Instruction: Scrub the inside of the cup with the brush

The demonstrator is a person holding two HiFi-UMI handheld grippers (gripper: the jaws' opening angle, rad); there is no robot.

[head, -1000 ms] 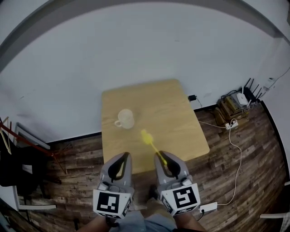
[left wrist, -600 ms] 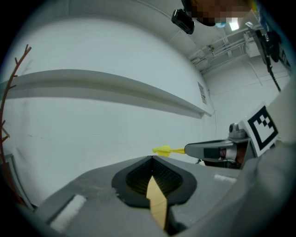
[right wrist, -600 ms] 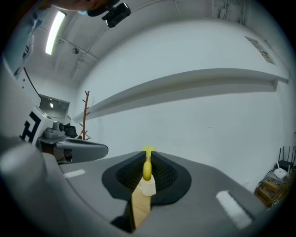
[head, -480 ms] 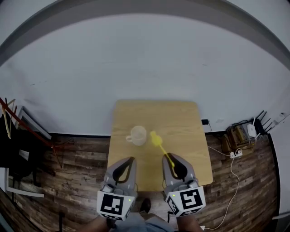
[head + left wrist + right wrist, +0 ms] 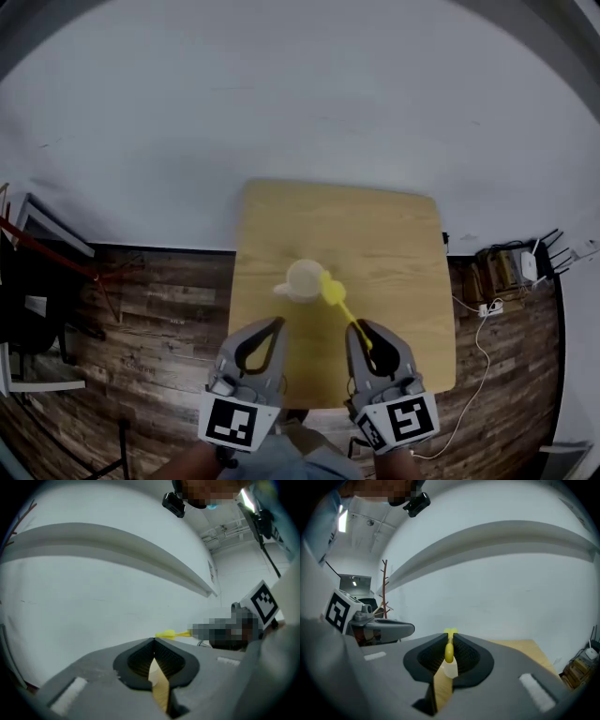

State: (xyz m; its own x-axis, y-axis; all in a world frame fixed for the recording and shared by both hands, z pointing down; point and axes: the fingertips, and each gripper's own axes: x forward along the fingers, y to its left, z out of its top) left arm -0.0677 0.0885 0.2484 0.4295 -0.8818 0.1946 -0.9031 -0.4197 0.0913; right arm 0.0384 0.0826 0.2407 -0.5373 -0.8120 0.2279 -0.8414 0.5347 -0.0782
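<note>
My right gripper [image 5: 361,330] clamps the yellow brush [image 5: 330,289] by its handle. The bristle head reaches ahead to the cup [image 5: 305,278] on the table [image 5: 384,234]. My left gripper [image 5: 270,326], jaws closed and empty, sits just short of the cup.

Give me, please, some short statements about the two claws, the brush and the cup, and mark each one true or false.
1. The right claw holds the brush by its handle. True.
2. The left claw grips the cup. False: its jaws are shut on nothing, and the cup stands apart from it.
3. The cup stands on the wooden table. True.
4. The brush is blue. False: it is yellow.
</note>
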